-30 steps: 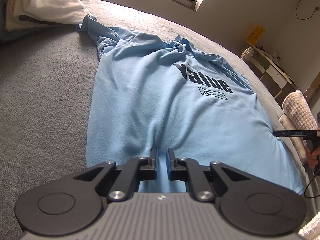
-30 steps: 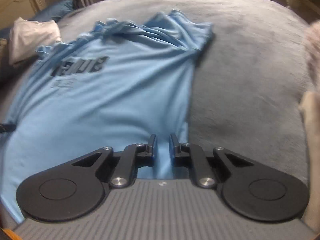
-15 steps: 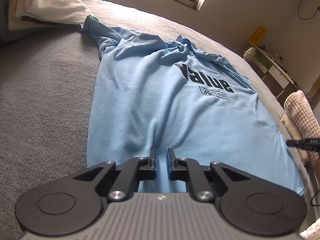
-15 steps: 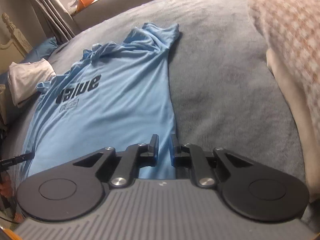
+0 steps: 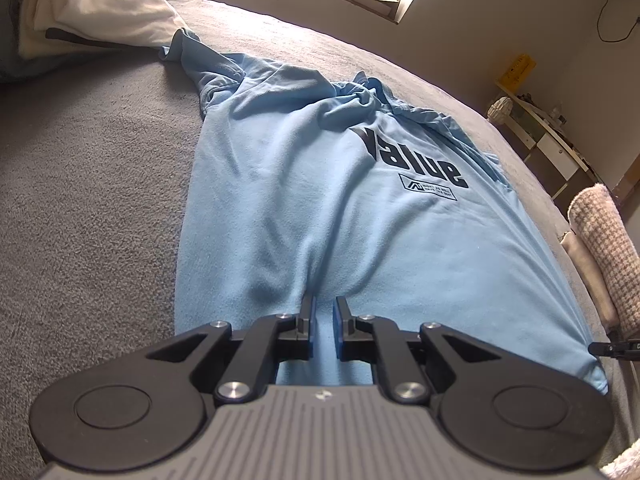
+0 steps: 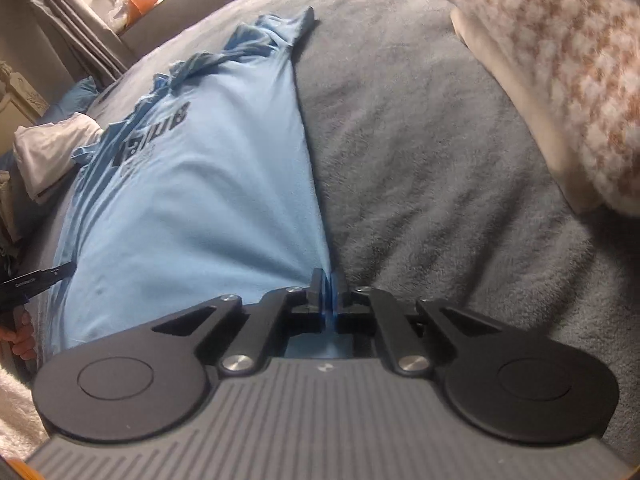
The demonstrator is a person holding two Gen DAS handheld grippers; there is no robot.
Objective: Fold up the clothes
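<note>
Lying lengthwise on the grey bed cover [image 5: 80, 208], the blue T-shirt [image 5: 320, 184] has its hem at the near edge and its bunched collar and sleeves at the far end. Its long axis therefore runs straight away from both tools.

On the far left, a white cloth [image 5: 92, 4] sits just beside the shirt's left sleeve, which is twisted into a ridge. Moving right along the near edge, the left gripper [image 5: 322, 304] is clenched on the hem. It grips some way in from the shirt's left side edge, not at the corner, and the cloth puckers into a fold that runs up from its tips. The black print lies on the far half of the shirt, right of centre in the left wrist view.

Further right, the right gripper [image 6: 328, 276] sits at the hem's right corner, on the shirt's right side edge. Its jaws have just been closing, blue cloth is between them, and a taut crease runs from them along that edge toward the far right sleeve. A knitted, checked item [image 6: 560, 60] lies on the cover to the right of the shirt, apart from it.

With both tools at the near end, everything left to fold lies far of them. I judge that the coming move turns on carrying the hem away along that axis. The left grip's inset position may leave the near left corner trailing.
</note>
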